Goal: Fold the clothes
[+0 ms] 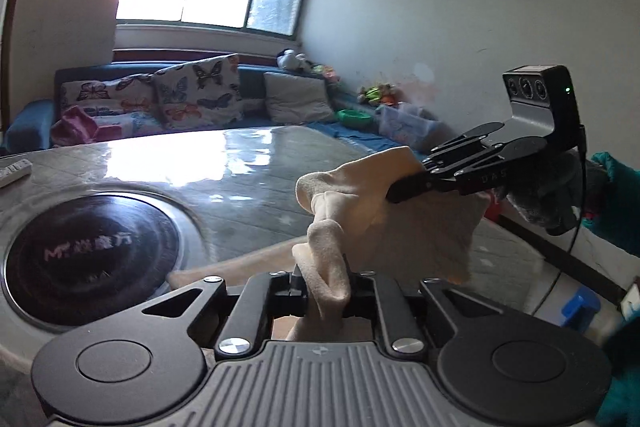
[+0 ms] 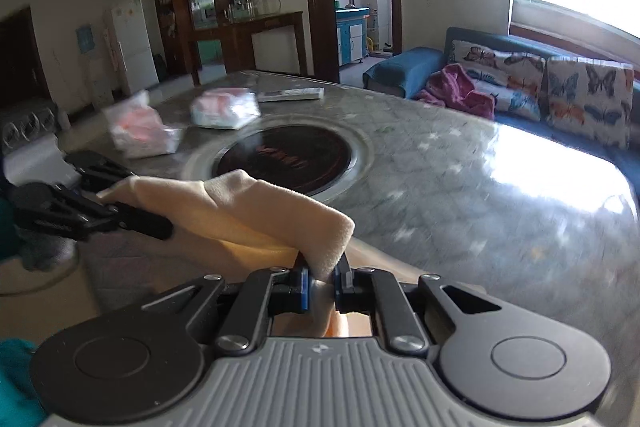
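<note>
A cream cloth garment (image 1: 400, 211) is held up above the grey marble table (image 1: 248, 187) between both grippers. My left gripper (image 1: 322, 281) is shut on one bunched edge of it. My right gripper (image 2: 322, 277) is shut on another edge, with blue pads showing beside the cloth (image 2: 248, 211). The right gripper also shows in the left wrist view (image 1: 404, 193), pinching the cloth from the right. The left gripper shows in the right wrist view (image 2: 160, 227), gripping the cloth's far corner. More cream fabric lies on the table below.
A round black cooktop (image 1: 92, 259) is set into the table. Two plastic-wrapped packs (image 2: 224, 111) and a remote (image 2: 290, 93) lie on its far side. A blue sofa with butterfly cushions (image 1: 196, 91) stands behind.
</note>
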